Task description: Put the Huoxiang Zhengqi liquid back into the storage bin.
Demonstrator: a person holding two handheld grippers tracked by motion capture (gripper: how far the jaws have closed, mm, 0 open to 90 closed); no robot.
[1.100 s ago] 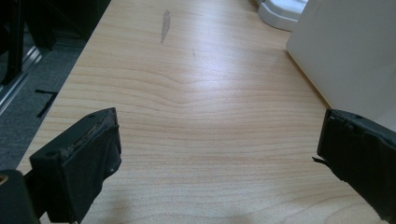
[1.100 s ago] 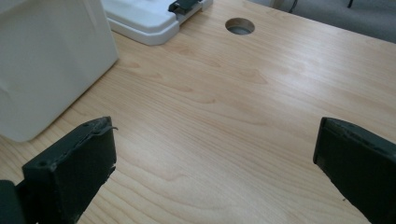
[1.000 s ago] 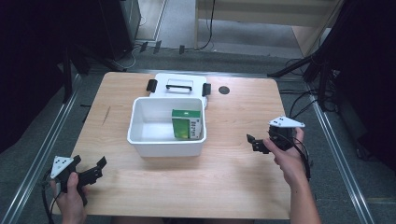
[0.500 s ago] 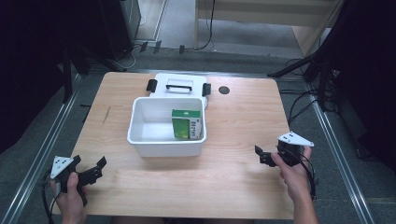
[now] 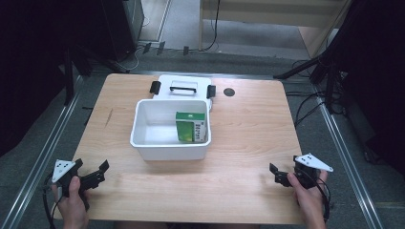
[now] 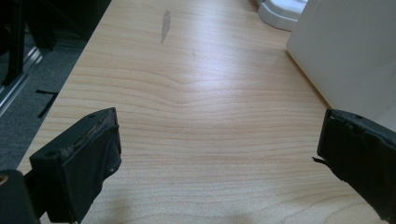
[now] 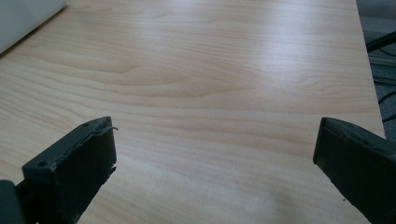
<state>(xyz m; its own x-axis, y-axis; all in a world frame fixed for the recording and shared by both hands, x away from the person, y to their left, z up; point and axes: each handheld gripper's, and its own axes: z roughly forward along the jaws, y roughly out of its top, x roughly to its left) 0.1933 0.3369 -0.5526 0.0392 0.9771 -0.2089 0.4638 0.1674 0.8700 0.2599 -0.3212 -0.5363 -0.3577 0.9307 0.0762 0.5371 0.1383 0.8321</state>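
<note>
Grippers sit at the two near corners of the desk [image 5: 239, 129], each held in one of the person's hands. The left gripper [image 5: 95, 174] rests low at the near left corner with its jaws spread wide and nothing between them; in the left gripper view only bare wood lies between the jaws, and the white wall of the bin [image 6: 350, 51] rises to the right, near the right jaw. The right gripper [image 5: 279, 175] is at the near right corner, jaws likewise wide apart and empty, aimed across open wood, well apart from the bin.

The white bin [image 5: 169, 145] stands at the middle of the desk. Inside it, against its right wall, a green box [image 5: 190, 128] stands upright; its printing is too small to read. Just behind the bin lies a white lid [image 5: 184, 88] with a handle and black clasps, apparently touching the bin's far rim. A small dark round hole [image 5: 229, 92] shows in the desk to the right of the lid.
</note>
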